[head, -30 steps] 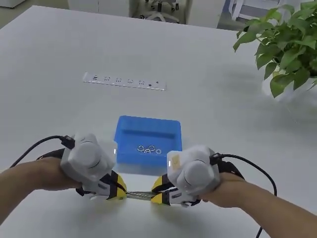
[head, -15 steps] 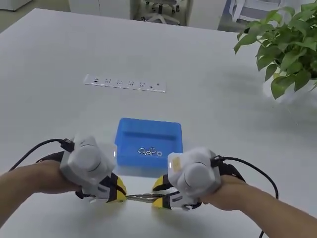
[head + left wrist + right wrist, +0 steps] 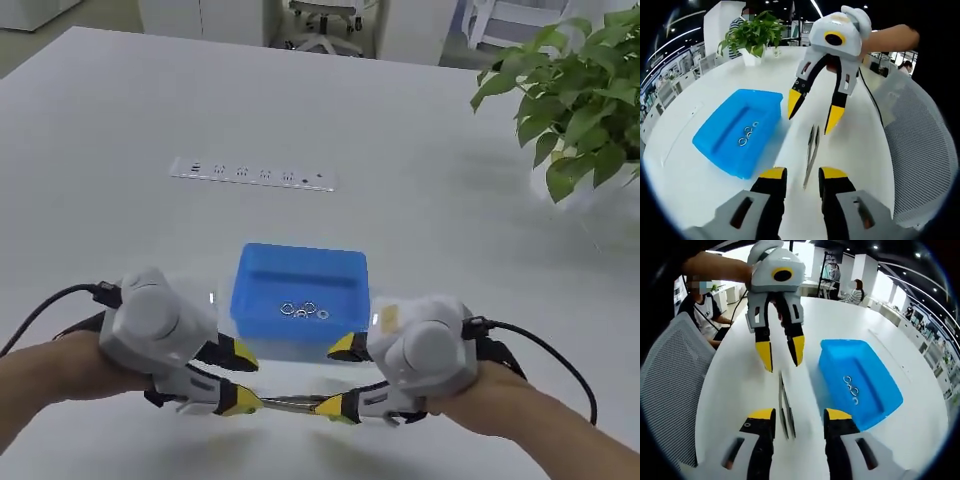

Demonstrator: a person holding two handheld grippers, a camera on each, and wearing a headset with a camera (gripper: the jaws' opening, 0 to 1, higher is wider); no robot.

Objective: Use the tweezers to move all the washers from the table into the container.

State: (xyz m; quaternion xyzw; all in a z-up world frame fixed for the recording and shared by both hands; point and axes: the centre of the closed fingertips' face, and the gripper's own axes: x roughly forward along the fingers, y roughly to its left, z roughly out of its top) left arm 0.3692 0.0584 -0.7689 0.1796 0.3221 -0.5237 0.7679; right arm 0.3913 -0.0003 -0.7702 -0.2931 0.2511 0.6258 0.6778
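Now backed apart versus a second ago, low over the white table [image 3: 450, 230], just in front of the blue container [image 3: 300, 262]. Left gripper [image 3: 243, 382] and right gripper [image 3: 337, 380]: both spread wide, tips facing each other, pinching nothing. Tweezers [image 3: 290, 402] let go, lying flat on the table between the two, inside each open gap but not clamped. Washers [image 3: 303, 311] clustered on the container floor. Reads as tool put down; transfer likely finished, pending a check for strays.

Slim metal tweezers [image 3: 289, 401] lie flat just beside the blue container [image 3: 300, 262], whose floor holds clustered washers [image 3: 304, 311].
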